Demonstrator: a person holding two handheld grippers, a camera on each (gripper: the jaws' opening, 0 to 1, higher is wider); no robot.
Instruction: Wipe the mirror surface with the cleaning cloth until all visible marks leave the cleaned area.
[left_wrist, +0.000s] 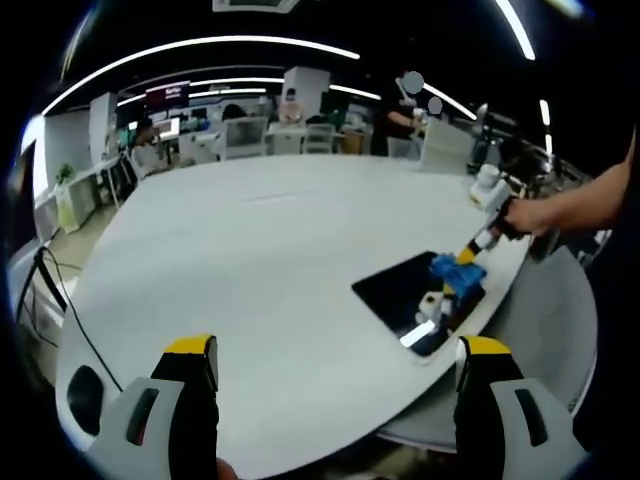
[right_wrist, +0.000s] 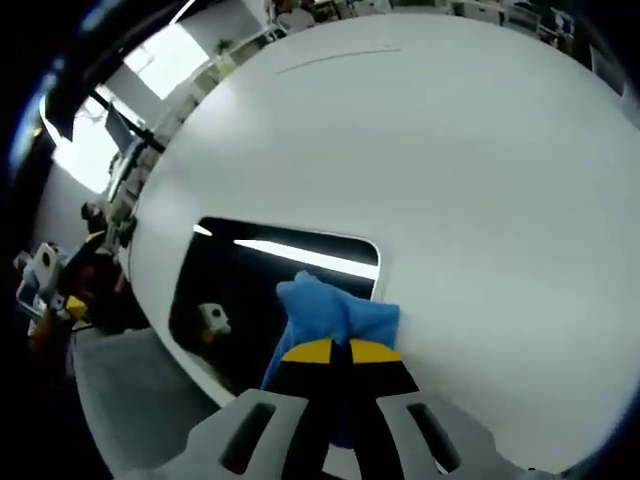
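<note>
Blue crumpled cloth (right_wrist: 335, 312) pinched in right claw (right_wrist: 331, 352), pressed onto glossy dark rounded-rectangle mirror (right_wrist: 250, 290). Flat on smooth white tabletop (left_wrist: 260, 260). Left claw (left_wrist: 335, 355) spread wide, holding nothing.

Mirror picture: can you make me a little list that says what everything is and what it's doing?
mirror: dark, flat on the table, near its edge
table: white
cloth: blue, bunched, lying on the mirror
right claw: shut on the cloth, pressing it onto the mirror
left claw: open, holding nothing, above the table
reflections: ceiling light strips shine in the mirror
marks: cannot tell from these views
</note>
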